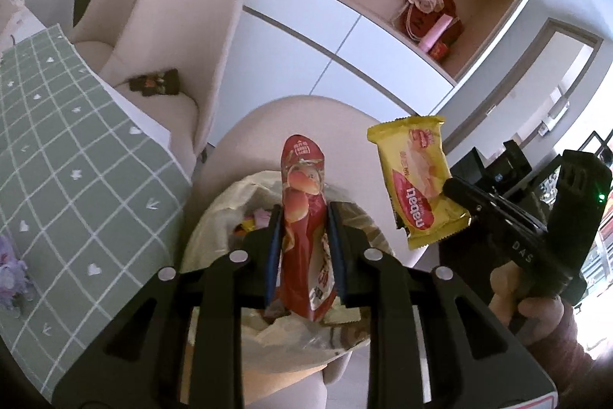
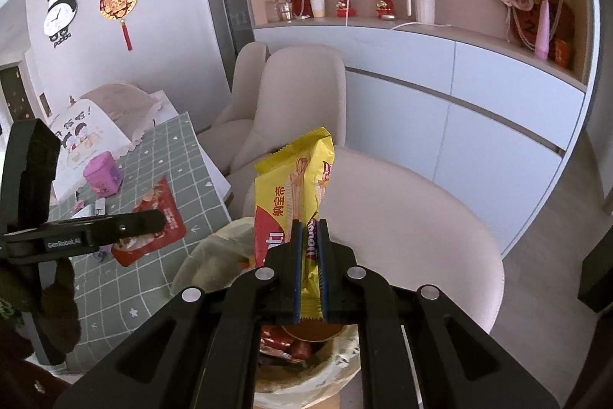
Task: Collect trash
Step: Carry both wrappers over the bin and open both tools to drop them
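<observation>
A red snack packet (image 1: 302, 179) stands upright between the blue pads of my left gripper (image 1: 304, 213), which is shut on it. Below it gapes a bin lined with a cream bag (image 1: 214, 229) that holds several wrappers. To the right, my right gripper (image 1: 450, 186) is shut on a corner of a yellow wafer packet (image 1: 413, 179). In the right wrist view the yellow wafer packet (image 2: 291, 186) rises from my right gripper (image 2: 309, 225) over the cream bag (image 2: 199, 255). The left gripper (image 2: 159, 217) hangs at the left with the red snack packet (image 2: 164, 198).
A table with a green checked cloth (image 1: 76, 160) lies to the left, with a pink box (image 2: 102, 175) on it. Beige chairs (image 1: 184, 25) stand behind, and a round beige chair back (image 2: 413, 217) is right behind the bin. A hand (image 1: 536, 313) grips the right tool.
</observation>
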The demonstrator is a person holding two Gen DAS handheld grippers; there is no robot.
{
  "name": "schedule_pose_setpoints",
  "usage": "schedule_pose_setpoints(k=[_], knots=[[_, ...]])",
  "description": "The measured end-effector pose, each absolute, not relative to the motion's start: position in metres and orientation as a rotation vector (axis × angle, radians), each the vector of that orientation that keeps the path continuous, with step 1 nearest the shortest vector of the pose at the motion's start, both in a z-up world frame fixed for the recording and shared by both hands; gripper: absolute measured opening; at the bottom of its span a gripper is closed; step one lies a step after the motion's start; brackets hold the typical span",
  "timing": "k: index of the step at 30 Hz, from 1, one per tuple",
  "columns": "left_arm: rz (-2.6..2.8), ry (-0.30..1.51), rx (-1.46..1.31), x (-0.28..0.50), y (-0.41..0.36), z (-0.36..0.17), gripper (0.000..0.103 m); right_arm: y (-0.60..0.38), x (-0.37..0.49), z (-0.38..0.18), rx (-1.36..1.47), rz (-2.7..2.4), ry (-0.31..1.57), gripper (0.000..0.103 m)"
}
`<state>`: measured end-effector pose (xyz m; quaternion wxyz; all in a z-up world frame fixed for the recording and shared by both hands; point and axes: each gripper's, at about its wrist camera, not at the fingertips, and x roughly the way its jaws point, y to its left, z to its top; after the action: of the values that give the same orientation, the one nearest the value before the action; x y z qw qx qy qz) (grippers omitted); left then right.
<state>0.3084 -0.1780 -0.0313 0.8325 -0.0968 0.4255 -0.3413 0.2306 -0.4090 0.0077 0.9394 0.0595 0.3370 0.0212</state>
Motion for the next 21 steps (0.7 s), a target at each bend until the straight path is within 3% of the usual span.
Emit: schedule_pose_setpoints(k=[5,9,21], knots=[[-0.741,0.966,-0.193,0.312,-0.199,-0.048,0.024,-0.418,0.224,0.000,0.152,0.034,0.692,0.009],[-0.747,0.989,-0.185,0.309,-0.207,-0.057,0.044,-0.423,0.219,-0.005,0.167,0.033,0.694,0.009],[-0.676,0.972,-0.223,0.301,-0.169,-0.053,0.049,-0.408,0.228,-0.019,0.182,0.072,0.718,0.009]])
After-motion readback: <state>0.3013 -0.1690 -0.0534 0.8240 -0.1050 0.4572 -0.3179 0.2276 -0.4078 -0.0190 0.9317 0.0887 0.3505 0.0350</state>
